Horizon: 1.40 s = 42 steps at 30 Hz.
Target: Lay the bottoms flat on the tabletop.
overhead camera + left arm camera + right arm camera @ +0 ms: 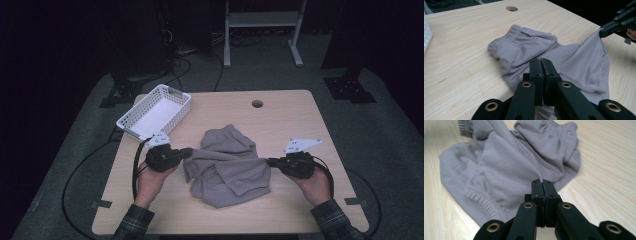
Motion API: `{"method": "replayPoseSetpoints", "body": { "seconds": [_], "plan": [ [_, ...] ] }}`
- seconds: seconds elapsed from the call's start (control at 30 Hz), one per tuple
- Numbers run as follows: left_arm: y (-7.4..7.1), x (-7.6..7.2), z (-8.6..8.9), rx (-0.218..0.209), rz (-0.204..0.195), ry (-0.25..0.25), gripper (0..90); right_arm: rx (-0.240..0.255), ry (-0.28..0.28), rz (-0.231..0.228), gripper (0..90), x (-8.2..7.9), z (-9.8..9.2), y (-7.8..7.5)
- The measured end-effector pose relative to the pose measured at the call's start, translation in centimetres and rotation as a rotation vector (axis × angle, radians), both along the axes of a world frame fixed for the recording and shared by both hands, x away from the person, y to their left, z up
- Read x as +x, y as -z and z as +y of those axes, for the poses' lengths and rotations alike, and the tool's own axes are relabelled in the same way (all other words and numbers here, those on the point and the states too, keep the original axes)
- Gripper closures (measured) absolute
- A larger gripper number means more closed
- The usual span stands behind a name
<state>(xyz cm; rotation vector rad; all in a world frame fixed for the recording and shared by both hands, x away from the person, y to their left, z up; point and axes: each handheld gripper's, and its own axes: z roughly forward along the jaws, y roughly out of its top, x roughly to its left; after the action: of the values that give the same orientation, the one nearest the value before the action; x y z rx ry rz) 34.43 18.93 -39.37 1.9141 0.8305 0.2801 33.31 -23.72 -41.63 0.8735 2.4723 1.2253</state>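
Left gripper (187, 152) and right gripper (270, 161): matte black bodies with brass-ringed pivot holes, paired black jaws, white three-cornered top plates, trailing black cables; person's sleeves (134, 223) in dark plaid

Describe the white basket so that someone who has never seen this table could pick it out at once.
Start at the light wooden table and go to its far left corner. The white basket sits there at an angle, partly overhanging the edge, beyond the left gripper. It is rigid, rectangular, lattice-walled and empty, unlike the soft grey garment crumpled mid-table.
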Motion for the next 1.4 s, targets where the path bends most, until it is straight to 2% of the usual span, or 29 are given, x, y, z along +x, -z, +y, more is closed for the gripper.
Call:
{"method": "replayPoseSetpoints", "body": {
  "seconds": [0.33,0.63,0.8,0.9,1.03,1.13,1.2,1.27,1.33,1.4],
  "plan": [
    [0.3,-0.9,2.5,-0.005,0.013,-0.054,88.4,0.012,0.053,-0.003,88.9,0.0,-2.0,-0.2],
    [0.6,-1.5,4.3,-0.014,0.033,-0.091,88.4,0.000,0.086,0.008,88.9,-0.6,-3.4,0.0],
    [0.8,-1.7,5.6,-0.013,0.041,-0.122,88.4,0.016,0.120,0.004,88.9,-1.1,-5.1,-0.2],
    [1.3,-1.6,6.5,-0.015,0.062,-0.150,88.4,0.019,0.138,0.010,88.9,-1.5,-5.9,-0.2],
    [1.8,-1.7,7.4,-0.008,0.088,-0.175,88.3,-0.003,0.149,0.031,88.9,-1.9,-6.6,0.3],
    [2.4,-1.7,8.0,0.018,0.121,-0.205,88.3,-0.029,0.157,0.054,88.8,-2.0,-7.0,0.9],
    [3.0,-1.6,8.6,0.052,0.143,-0.233,88.3,-0.047,0.165,0.070,88.8,-2.0,-7.0,1.1],
    [3.4,-1.5,9.1,0.055,0.171,-0.257,88.3,-0.066,0.178,0.083,88.8,-1.9,-7.2,1.4],
    [3.8,-1.4,9.5,0.079,0.189,-0.280,88.2,-0.074,0.188,0.092,88.8,-1.9,-7.4,1.6],
    [4.2,-1.3,9.7,0.080,0.201,-0.285,88.0,-0.081,0.192,0.105,88.7,-1.9,-7.6,1.9]
  ]
}}
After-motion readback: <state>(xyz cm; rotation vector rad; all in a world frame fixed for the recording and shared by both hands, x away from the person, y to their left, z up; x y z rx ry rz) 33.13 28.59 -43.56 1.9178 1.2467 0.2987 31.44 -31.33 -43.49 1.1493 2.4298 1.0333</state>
